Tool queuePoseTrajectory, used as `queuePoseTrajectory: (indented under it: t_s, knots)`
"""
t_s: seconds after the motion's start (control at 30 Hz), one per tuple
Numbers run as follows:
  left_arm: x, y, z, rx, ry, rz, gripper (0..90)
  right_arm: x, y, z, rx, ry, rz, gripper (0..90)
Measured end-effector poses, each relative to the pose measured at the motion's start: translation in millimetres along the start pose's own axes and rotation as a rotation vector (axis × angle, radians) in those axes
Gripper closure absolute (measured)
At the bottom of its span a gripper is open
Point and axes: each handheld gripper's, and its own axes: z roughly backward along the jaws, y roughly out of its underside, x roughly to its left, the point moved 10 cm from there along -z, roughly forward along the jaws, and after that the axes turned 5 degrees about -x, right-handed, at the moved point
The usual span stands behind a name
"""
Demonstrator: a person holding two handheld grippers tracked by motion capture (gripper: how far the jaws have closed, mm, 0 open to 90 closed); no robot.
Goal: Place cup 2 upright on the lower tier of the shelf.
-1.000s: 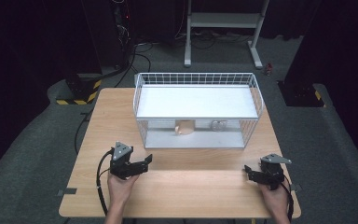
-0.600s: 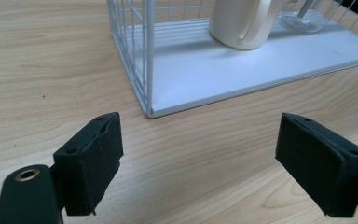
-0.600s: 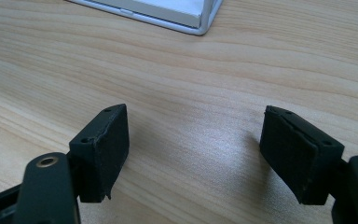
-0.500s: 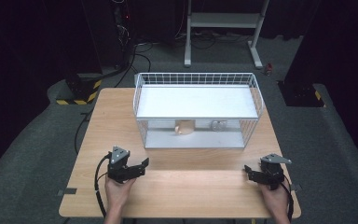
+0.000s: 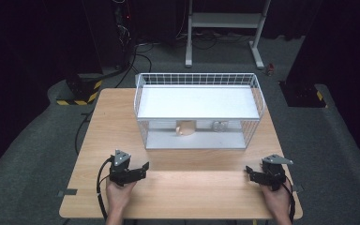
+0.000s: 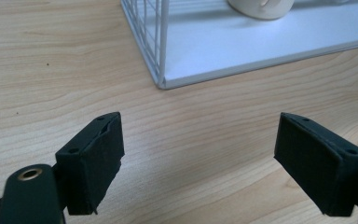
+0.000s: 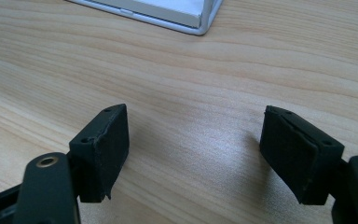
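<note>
A white wire rack [image 5: 198,110] with 2 levels stands on the far half of the wooden table [image 5: 122,122]. Its solid white top shelf lies bare, while the lower tray holds a cream mug [image 5: 184,127] near the middle and a clear glass item [image 5: 219,126] just right of it, too small to name further. The left gripper view brings the rack's near corner and wire side close and shows the mug's rounded base [image 6: 260,6] resting on the tray. The right gripper view catches a corner of the tray edge [image 7: 200,18] alone. The left gripper [image 5: 144,168] and right gripper [image 5: 248,171] sit low over the near table edge, well apart, each with jaws spread wide and holding nothing.
</note>
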Motion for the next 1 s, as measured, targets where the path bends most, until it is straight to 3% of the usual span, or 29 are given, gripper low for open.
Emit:
queuePoseTrajectory:
  t_s: [0.57,1.0]
  knots:
    - [11.2,16.5,-9.0,0.047,-0.062,-0.004,17.7,0.0,0.0,0.0,0.0,0.0,0.0,24.0]
    - [16.4,23.8,-19.8,0.084,-0.114,-0.048,18.0,0.1,0.0,0.0,0.0,0.0,0.0,23.9]
